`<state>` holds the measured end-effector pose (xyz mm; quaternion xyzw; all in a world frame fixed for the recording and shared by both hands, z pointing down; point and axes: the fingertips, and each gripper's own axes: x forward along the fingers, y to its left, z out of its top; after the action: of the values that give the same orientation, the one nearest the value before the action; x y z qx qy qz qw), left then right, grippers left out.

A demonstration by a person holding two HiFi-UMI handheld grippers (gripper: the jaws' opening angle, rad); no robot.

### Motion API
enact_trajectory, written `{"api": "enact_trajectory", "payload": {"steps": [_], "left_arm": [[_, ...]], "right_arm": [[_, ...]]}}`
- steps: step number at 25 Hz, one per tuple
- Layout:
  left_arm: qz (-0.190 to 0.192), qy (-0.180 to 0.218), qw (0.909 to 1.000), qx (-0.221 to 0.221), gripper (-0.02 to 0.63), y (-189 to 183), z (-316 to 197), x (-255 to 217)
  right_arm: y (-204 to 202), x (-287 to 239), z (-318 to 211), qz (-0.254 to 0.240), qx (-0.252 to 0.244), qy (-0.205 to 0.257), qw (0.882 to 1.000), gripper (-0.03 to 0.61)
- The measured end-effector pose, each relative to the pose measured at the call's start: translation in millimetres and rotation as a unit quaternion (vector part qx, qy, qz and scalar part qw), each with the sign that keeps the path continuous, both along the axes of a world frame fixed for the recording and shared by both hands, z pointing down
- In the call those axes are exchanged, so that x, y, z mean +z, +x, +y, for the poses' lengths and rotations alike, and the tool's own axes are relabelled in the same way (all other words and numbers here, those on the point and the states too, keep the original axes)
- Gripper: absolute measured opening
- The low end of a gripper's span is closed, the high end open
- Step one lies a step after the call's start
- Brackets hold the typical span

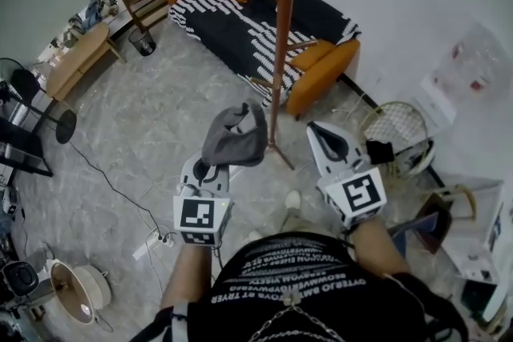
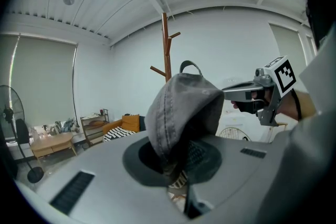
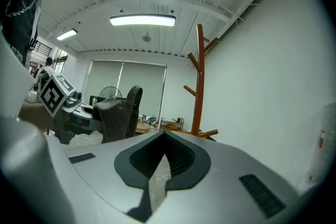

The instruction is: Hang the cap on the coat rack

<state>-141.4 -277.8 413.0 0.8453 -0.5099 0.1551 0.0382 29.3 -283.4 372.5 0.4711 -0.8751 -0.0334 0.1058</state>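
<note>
Left hand-held gripper (image 2: 176, 168) clamped on grey cap (image 2: 181, 107), carry step; right hand-held gripper (image 3: 164, 152) closed, empty. Next: lift cap onto coat rack (image 2: 166, 50) peg.

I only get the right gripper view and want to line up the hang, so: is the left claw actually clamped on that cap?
Observer: Yes. The left gripper view shows the left claw shut on the grey cap.
Operator: Where's the rack relative to both claws?
Observer: In the head view the coat rack pole rises ahead, between the left claw and the right claw.
Operator: What's behind it?
Observer: An orange sofa with a black-and-white throw.
</note>
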Motion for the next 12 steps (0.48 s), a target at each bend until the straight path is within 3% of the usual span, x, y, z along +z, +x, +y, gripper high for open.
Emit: {"api": "enact_trajectory", "payload": {"steps": [12], "left_arm": [[0.000, -0.026, 0.9997, -0.004, 0.017, 29, -55, 26]], "right_arm": [[22, 17, -62, 0.011, -0.017, -0.026, 0.999, 0.003]]}}
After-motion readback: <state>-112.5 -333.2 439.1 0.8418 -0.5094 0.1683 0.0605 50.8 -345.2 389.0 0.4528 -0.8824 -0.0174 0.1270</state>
